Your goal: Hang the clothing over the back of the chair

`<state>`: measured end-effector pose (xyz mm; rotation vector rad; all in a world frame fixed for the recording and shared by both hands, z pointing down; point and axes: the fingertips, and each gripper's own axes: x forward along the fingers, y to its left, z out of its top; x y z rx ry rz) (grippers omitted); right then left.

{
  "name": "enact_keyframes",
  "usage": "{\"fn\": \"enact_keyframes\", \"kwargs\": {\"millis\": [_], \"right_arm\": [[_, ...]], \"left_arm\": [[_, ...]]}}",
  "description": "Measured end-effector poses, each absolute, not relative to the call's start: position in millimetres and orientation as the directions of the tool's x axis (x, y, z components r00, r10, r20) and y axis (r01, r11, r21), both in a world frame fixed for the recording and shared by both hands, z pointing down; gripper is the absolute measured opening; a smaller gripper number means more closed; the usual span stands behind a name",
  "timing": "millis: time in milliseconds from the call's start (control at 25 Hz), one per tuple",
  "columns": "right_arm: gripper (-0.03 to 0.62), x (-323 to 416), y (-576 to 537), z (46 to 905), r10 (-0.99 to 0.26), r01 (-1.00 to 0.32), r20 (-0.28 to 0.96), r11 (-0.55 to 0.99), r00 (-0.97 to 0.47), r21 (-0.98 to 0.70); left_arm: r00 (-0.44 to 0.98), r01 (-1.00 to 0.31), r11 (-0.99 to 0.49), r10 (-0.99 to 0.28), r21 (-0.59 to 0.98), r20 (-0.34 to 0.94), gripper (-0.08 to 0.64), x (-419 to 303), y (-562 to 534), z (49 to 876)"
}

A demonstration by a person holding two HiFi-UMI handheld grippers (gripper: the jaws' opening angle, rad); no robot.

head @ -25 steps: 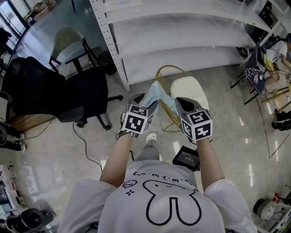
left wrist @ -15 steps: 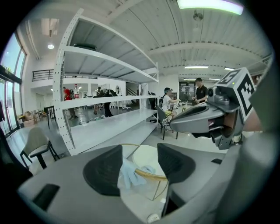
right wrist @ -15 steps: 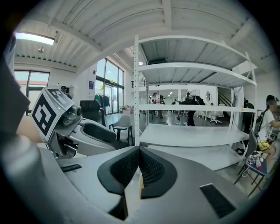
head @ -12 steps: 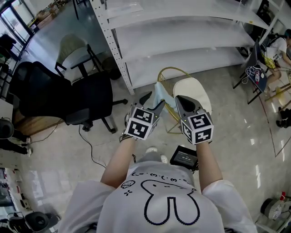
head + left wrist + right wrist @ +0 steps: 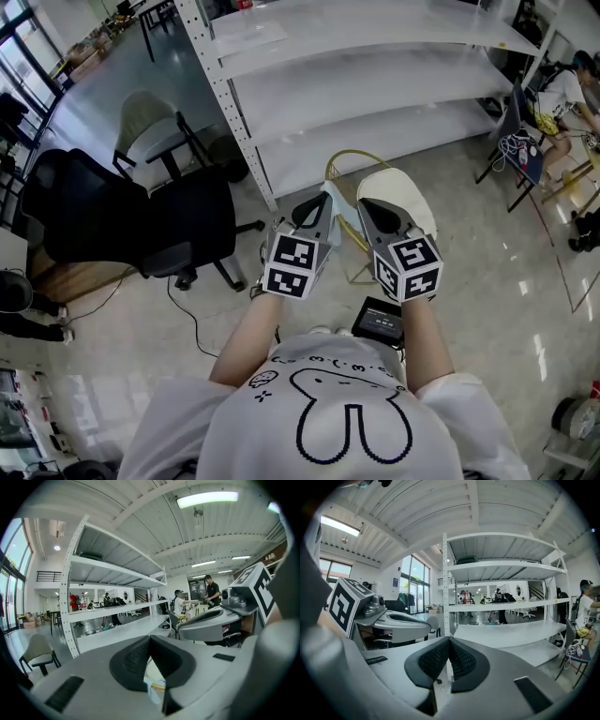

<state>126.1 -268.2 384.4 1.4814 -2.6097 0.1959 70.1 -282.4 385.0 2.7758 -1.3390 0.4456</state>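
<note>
A light blue piece of clothing (image 5: 337, 210) hangs between my two grippers, raised in front of me. My left gripper (image 5: 317, 202) has its jaws closed together on one end; the cloth (image 5: 154, 692) shows just under its meeting pads (image 5: 136, 660). My right gripper (image 5: 368, 205) is shut on the other end, though its own view (image 5: 449, 641) shows only touching pads. Below and beyond them stands the chair: a cream seat (image 5: 401, 192) on a gold wire frame (image 5: 343, 154).
A white metal shelving rack (image 5: 375, 84) stands right behind the chair. A black office chair (image 5: 141, 211) and a pale chair (image 5: 150, 117) are at the left. A black device (image 5: 380, 322) lies on the floor by my feet, with a cable (image 5: 187, 314) to the left.
Both grippers rose with the clothing. The left gripper's jaws, spread open in the earlier frames, have closed on the cloth. The right gripper stayed shut.
</note>
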Motion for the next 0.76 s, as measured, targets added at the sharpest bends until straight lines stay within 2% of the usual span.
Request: {"fn": "enact_keyframes", "kwargs": {"millis": [320, 760], "right_arm": [[-0.017, 126.6, -252.8, 359.3, -0.878, -0.888, 0.138, 0.456, -0.459, -0.049], [-0.017, 108.4, -230.8, 341.7, -0.875, -0.88, 0.11, 0.475, -0.472, 0.002]], "left_arm": [[0.633, -0.752, -0.656, -0.744, -0.059, 0.213, 0.017, 71.8, -277.5, 364.2], [0.65, -0.752, -0.659, -0.745, -0.014, 0.151, 0.017, 58.5, -262.5, 347.9]]}}
